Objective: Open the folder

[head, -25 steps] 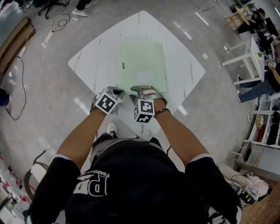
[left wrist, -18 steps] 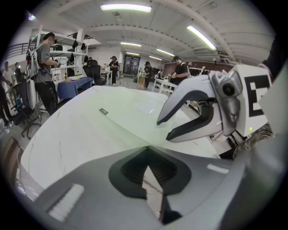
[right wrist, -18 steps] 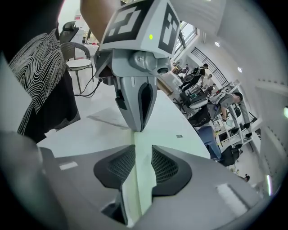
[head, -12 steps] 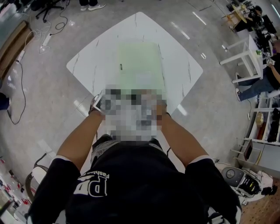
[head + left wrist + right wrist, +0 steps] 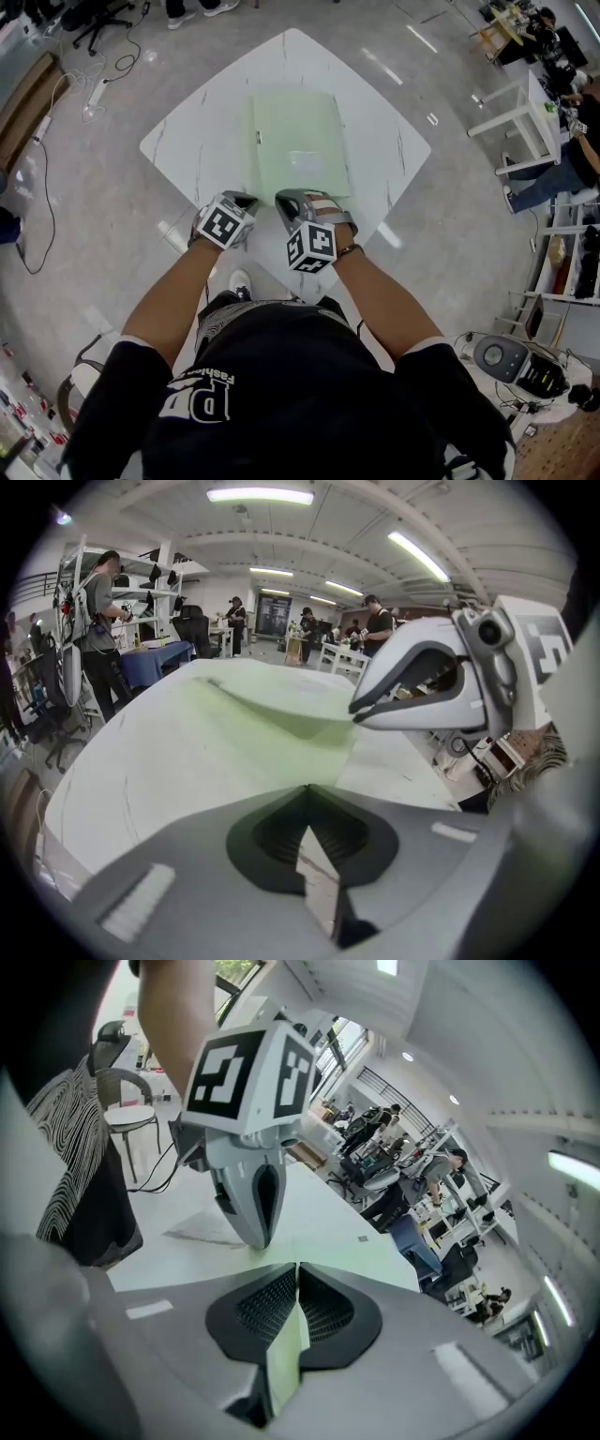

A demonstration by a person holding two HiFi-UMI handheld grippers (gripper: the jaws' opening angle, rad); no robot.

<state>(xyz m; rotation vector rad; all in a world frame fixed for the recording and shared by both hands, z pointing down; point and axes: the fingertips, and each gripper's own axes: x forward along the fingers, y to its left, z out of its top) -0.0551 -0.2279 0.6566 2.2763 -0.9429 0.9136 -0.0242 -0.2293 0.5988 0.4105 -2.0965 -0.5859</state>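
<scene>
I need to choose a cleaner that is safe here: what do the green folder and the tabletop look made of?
The folder is probably thin, flexible plastic: pale green, matte, and in the left gripper view its lifted leaf bows in a smooth curve without creasing. The table is white with grey veins and glossy reflections, so it is marble or a marble-look laminate; the look leaves that open.

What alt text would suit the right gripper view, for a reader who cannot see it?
The right gripper, whose jaws have just been closing, pinches the pale green folder cover. Ahead, the left gripper points down at the white table, with a busy workshop beyond.
</scene>
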